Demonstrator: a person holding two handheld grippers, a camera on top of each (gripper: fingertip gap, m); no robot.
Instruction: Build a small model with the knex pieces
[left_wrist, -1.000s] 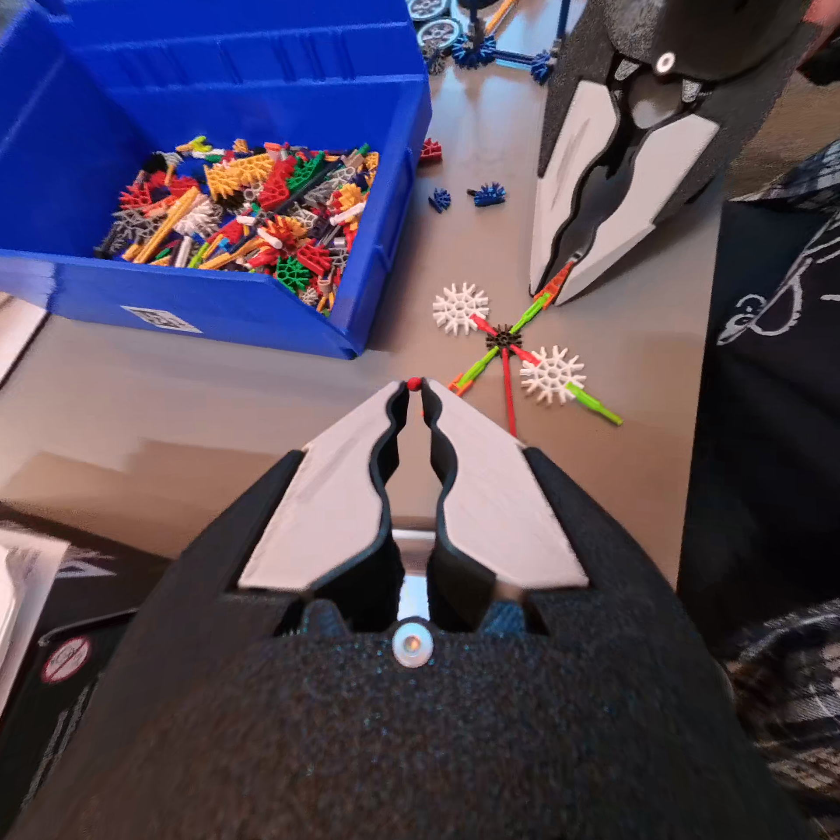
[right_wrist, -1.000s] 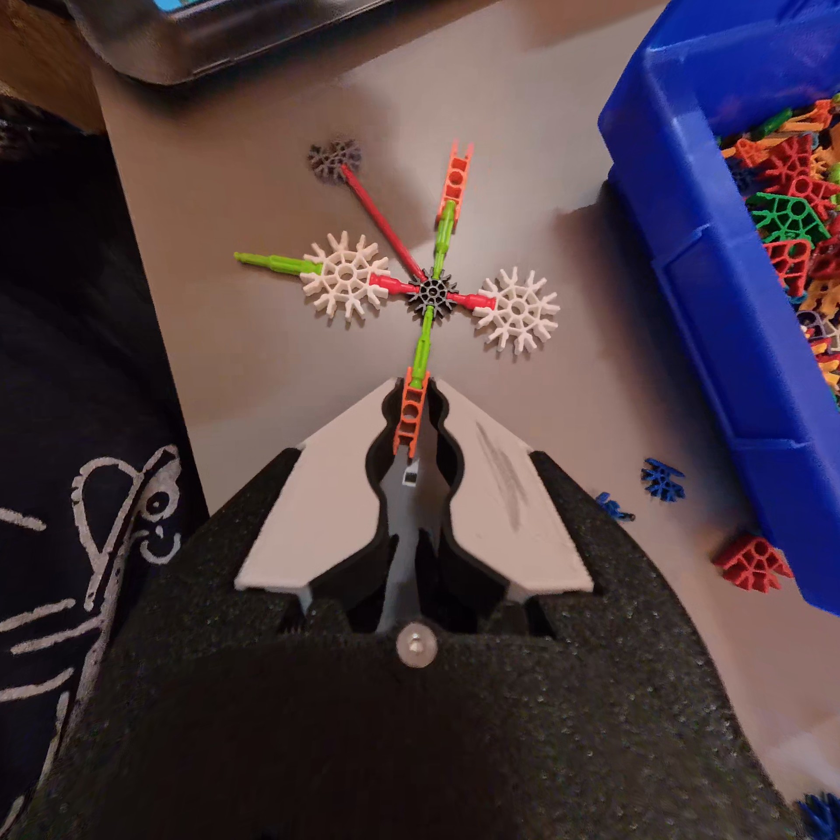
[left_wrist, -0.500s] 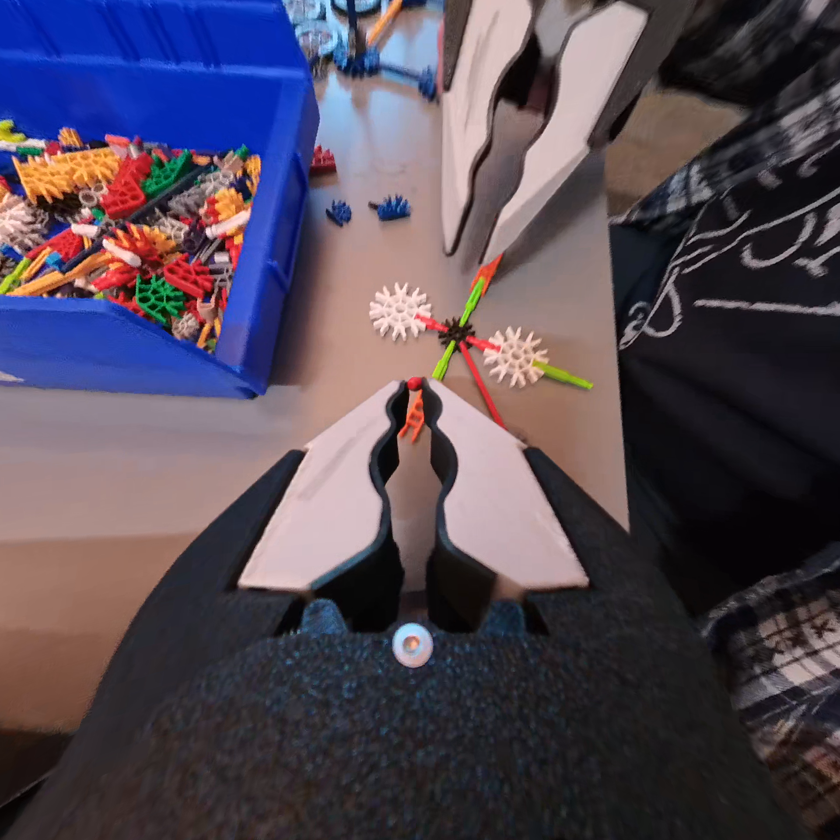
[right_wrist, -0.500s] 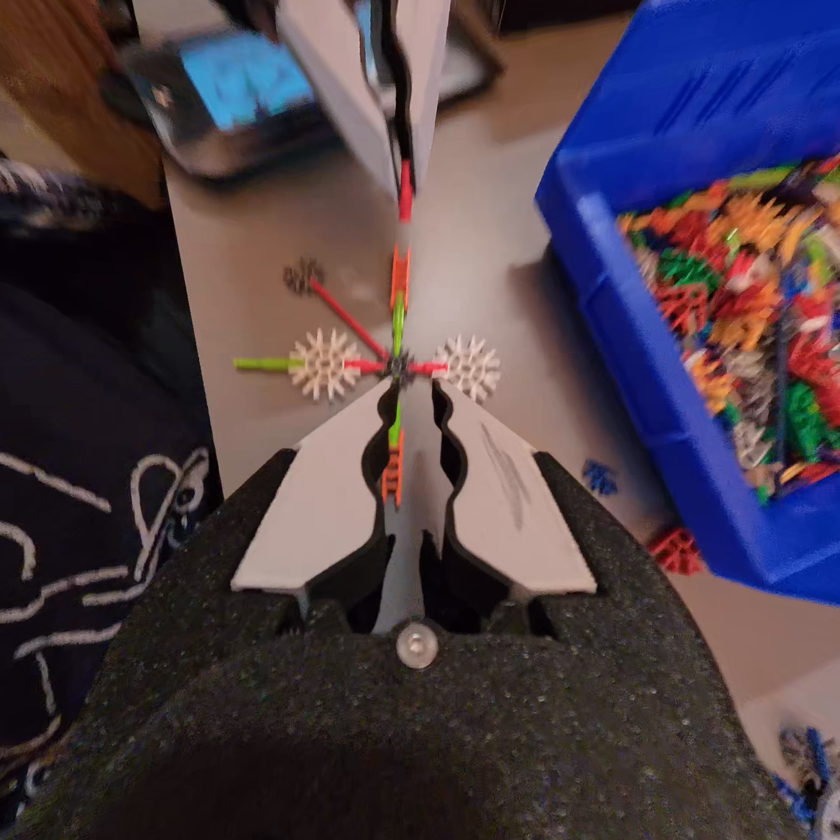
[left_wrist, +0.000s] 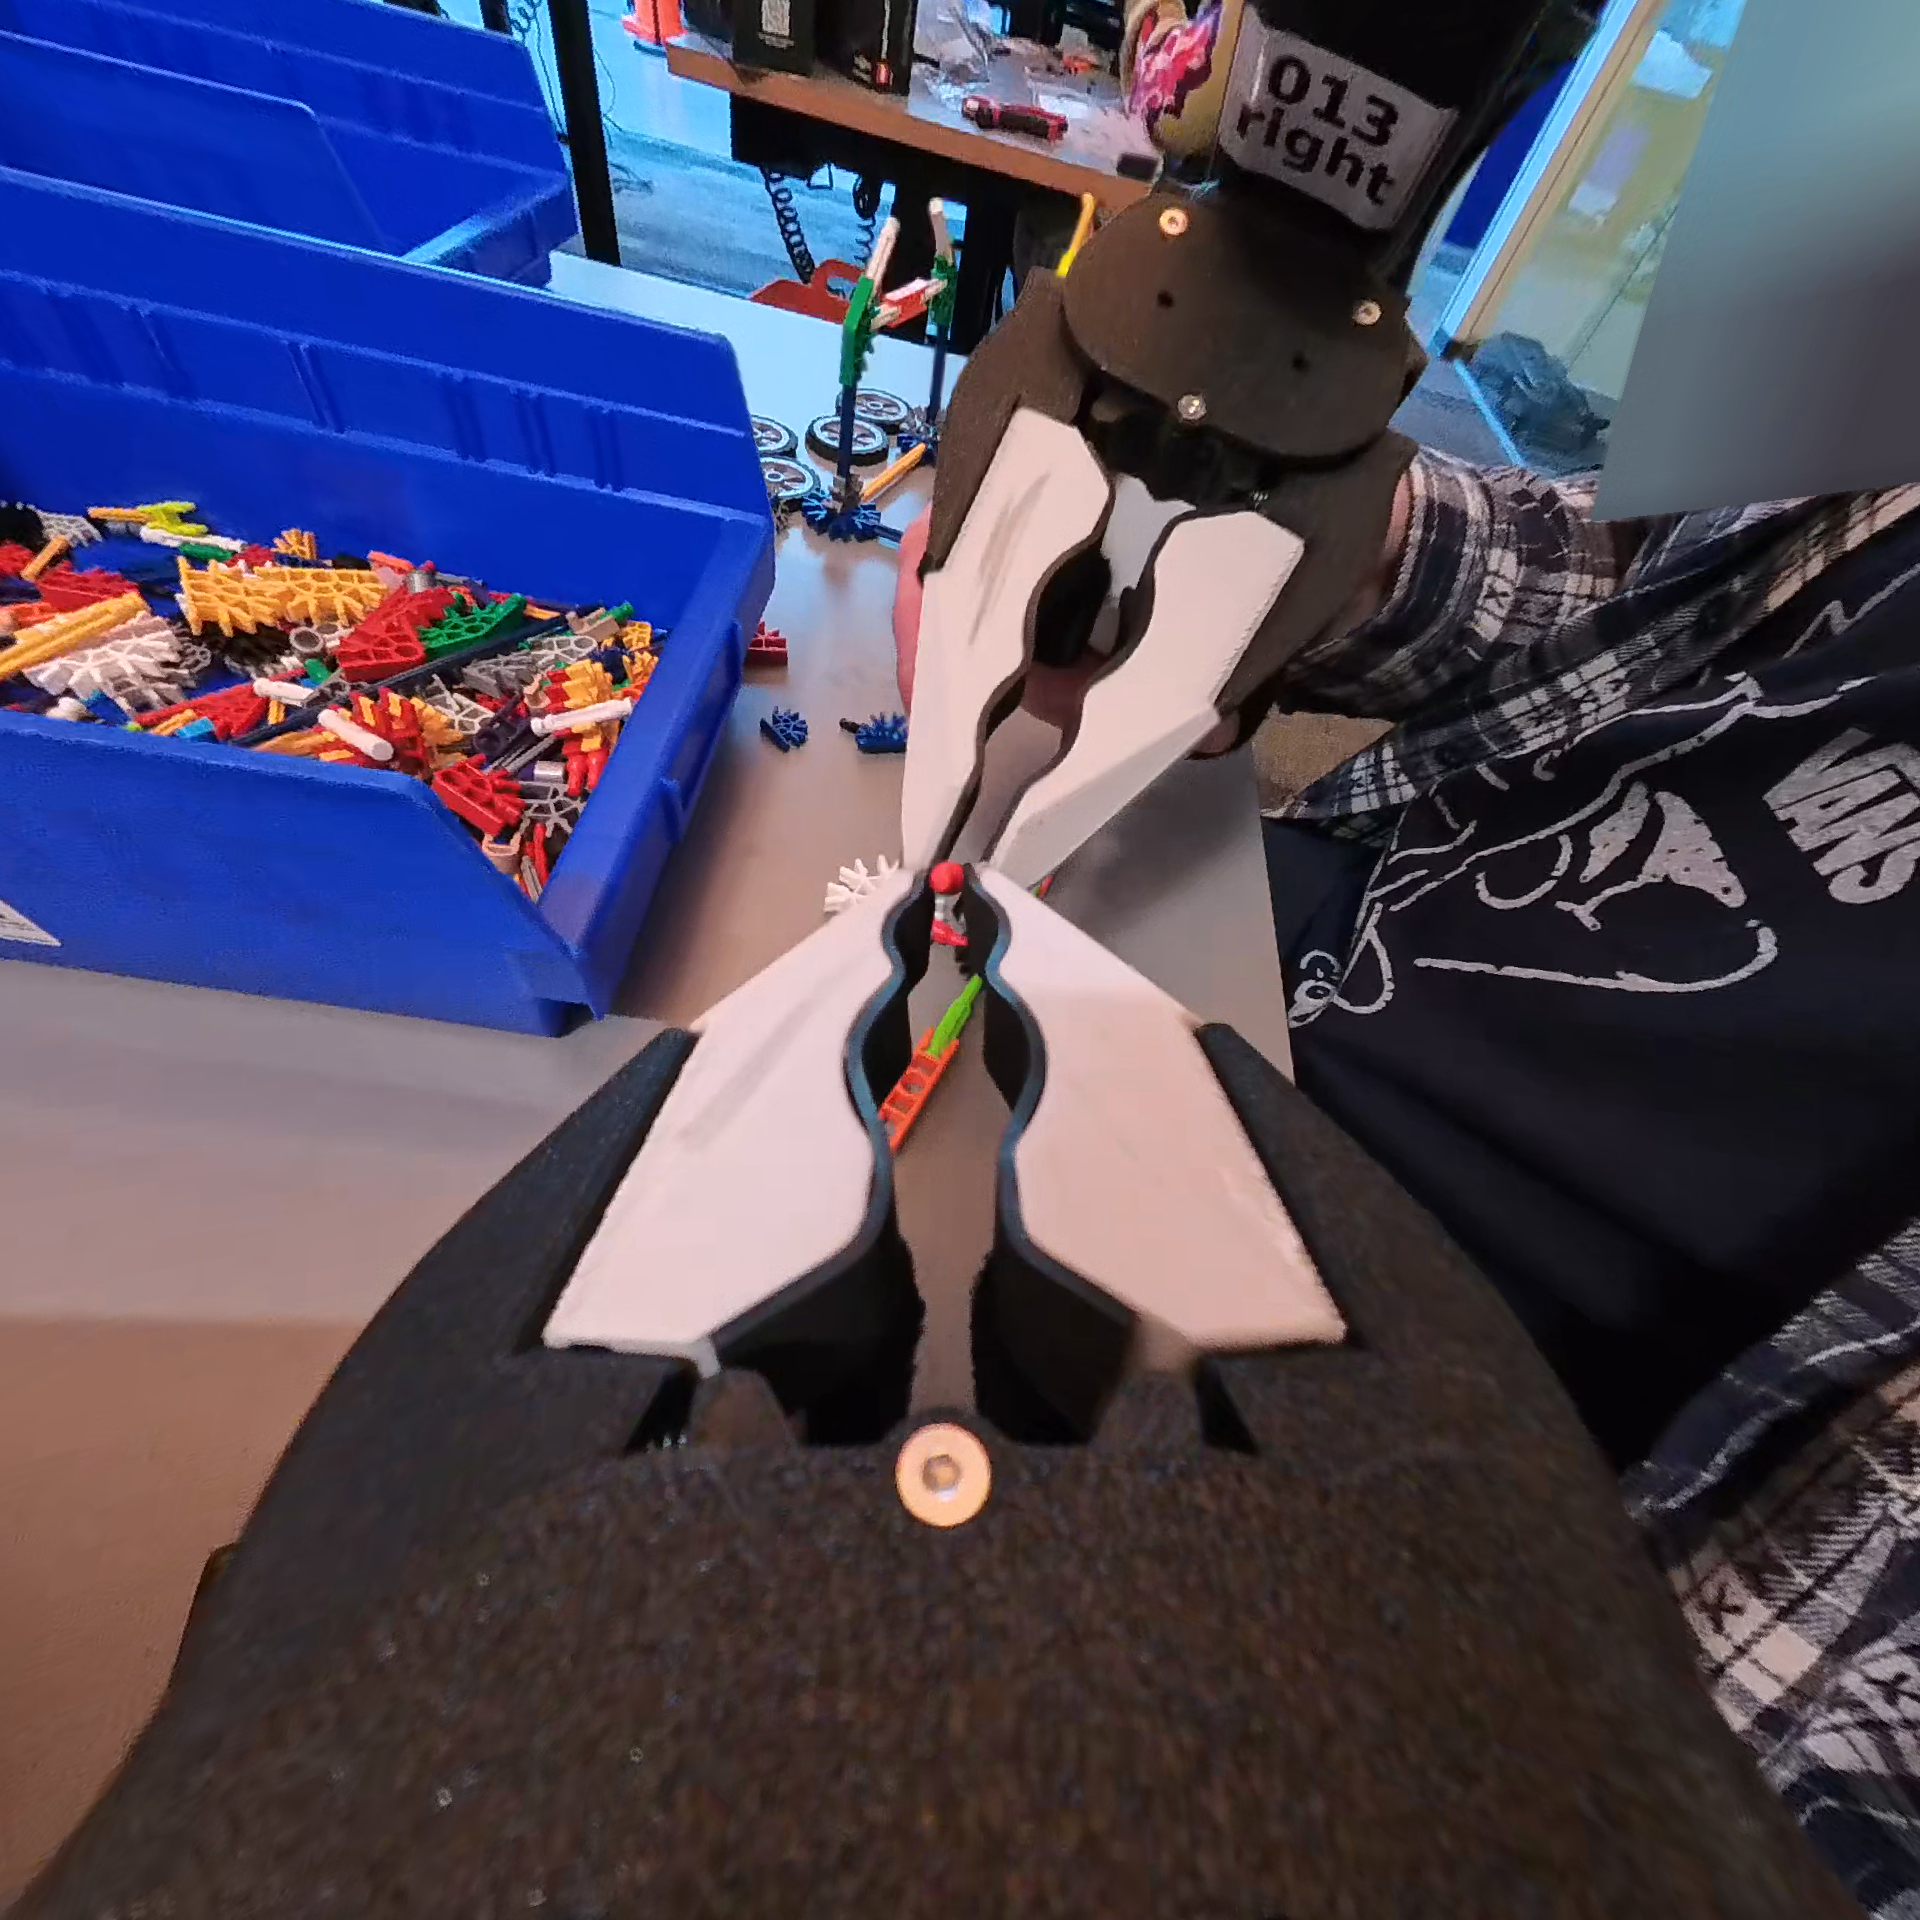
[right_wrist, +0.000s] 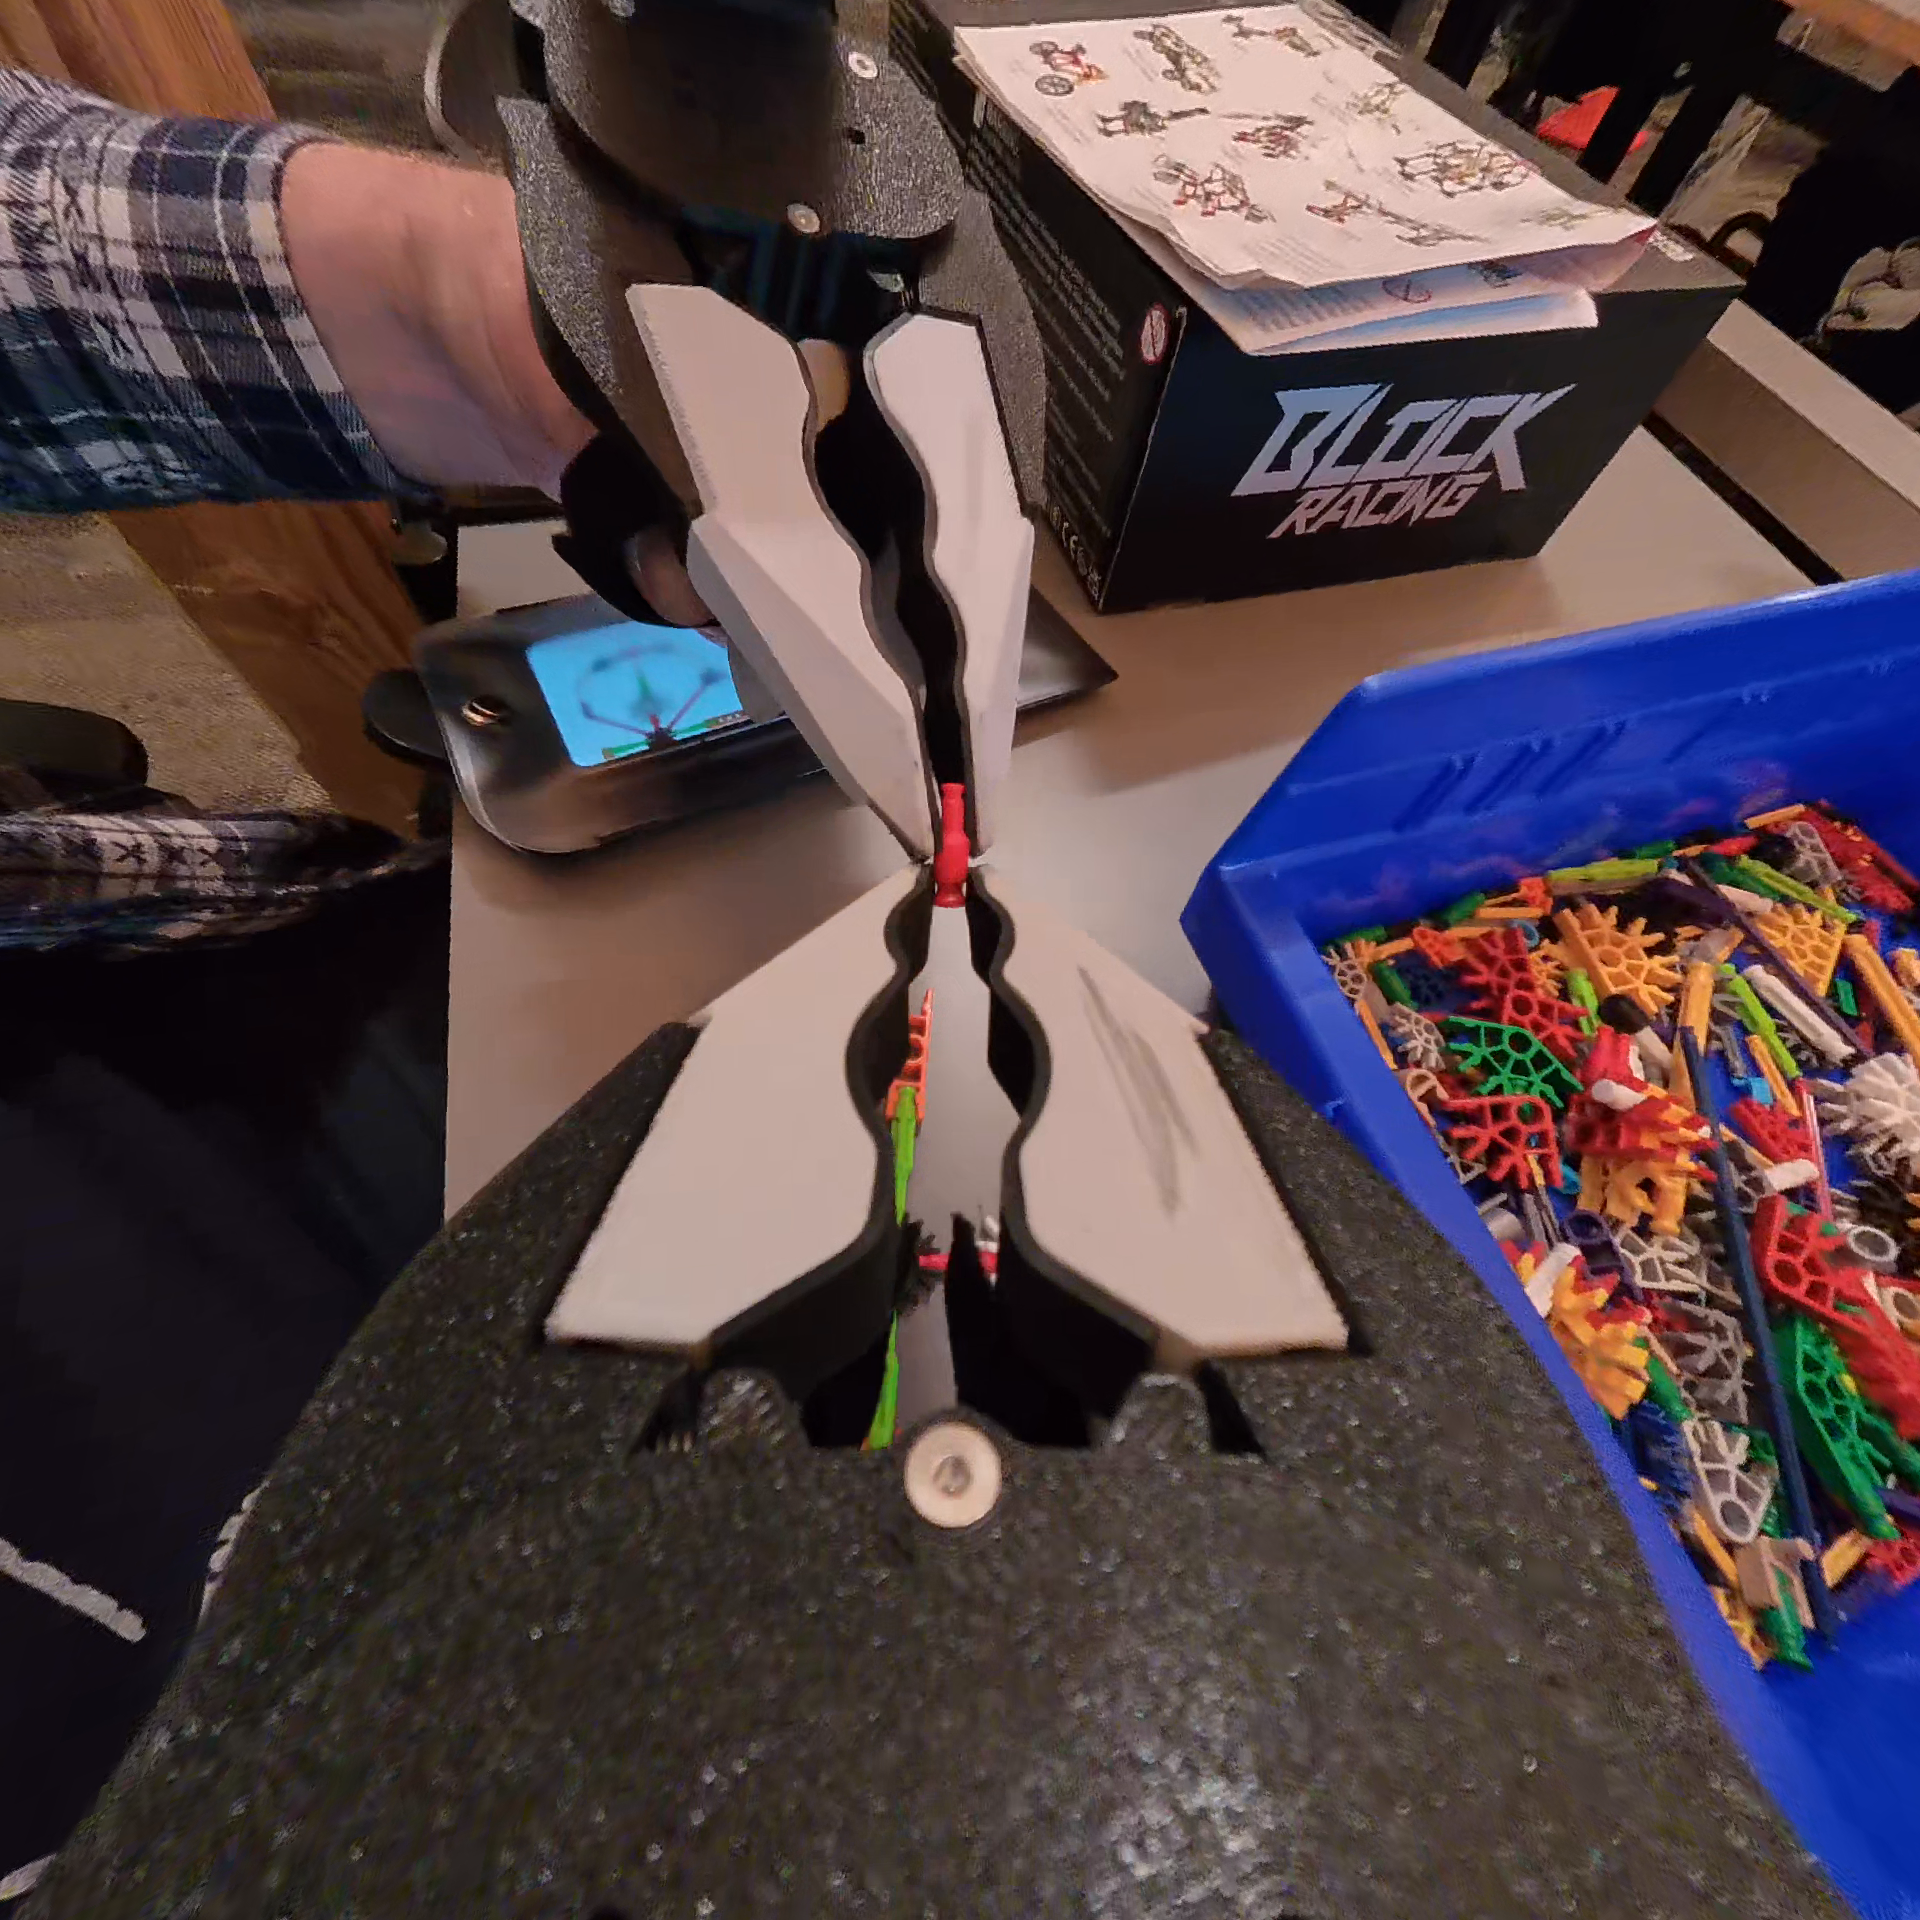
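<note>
1. A short red rod (left_wrist: 945, 902) is being pinched between the closed tips of the left gripper (left_wrist: 945, 883), raised above the grey table (left_wrist: 260, 1122).
2. The rod's far end is being met tip to tip by the right gripper (right_wrist: 948, 883), also closed; whether it is clamping the rod cannot be told.
3. Below both grippers, a spoked assembly of green and orange pieces (right_wrist: 906, 1101) is lying flat.
4. A blue bin of mixed construction pieces (left_wrist: 623, 935) is standing just left of the left gripper.
</note>
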